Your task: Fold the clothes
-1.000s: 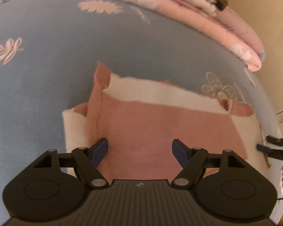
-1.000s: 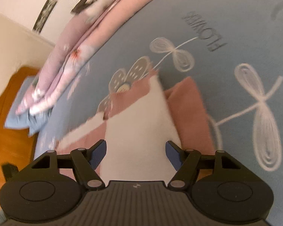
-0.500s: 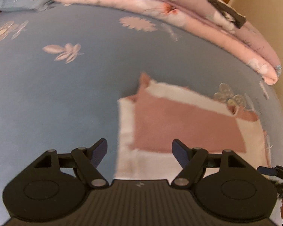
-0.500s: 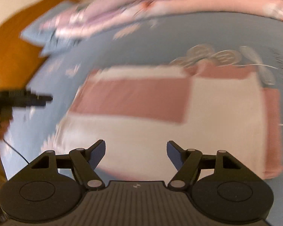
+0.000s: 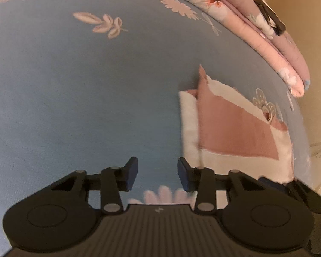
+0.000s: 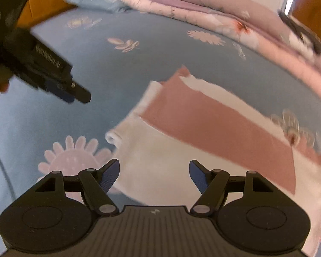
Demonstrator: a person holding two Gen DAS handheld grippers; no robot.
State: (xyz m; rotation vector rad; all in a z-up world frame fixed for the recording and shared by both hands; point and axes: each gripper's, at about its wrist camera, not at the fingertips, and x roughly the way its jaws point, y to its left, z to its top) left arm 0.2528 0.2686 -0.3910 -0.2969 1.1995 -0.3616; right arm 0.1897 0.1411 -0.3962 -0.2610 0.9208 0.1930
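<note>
A blue bedsheet (image 5: 79,98) printed with pale pink flowers and leaves fills both views; no lettering on it can be read here. Along its far edge lies a rolled pink and lilac quilt (image 5: 265,32) with a floral print, and a dark strap-like item (image 5: 267,10) rests on top of it, too blurred to name. On the sheet, flat and folded into a rough rectangle, is the pink and white sweater (image 6: 214,132), with a broad pink band across its upper layer and white knit around it; it carries no label that can be made out. The right gripper (image 6: 153,174) hangs over the near white edge of the sweater, its jaws spread wide with nothing between the pads. The left gripper (image 5: 157,175) is over bare sheet just left of the sweater, beside a pink daisy print; its jaws have just been closing and now stand at a narrow gap, empty. A small pale logo mark (image 5: 158,210) sits on each gripper's ribbed body, unreadable.
</note>
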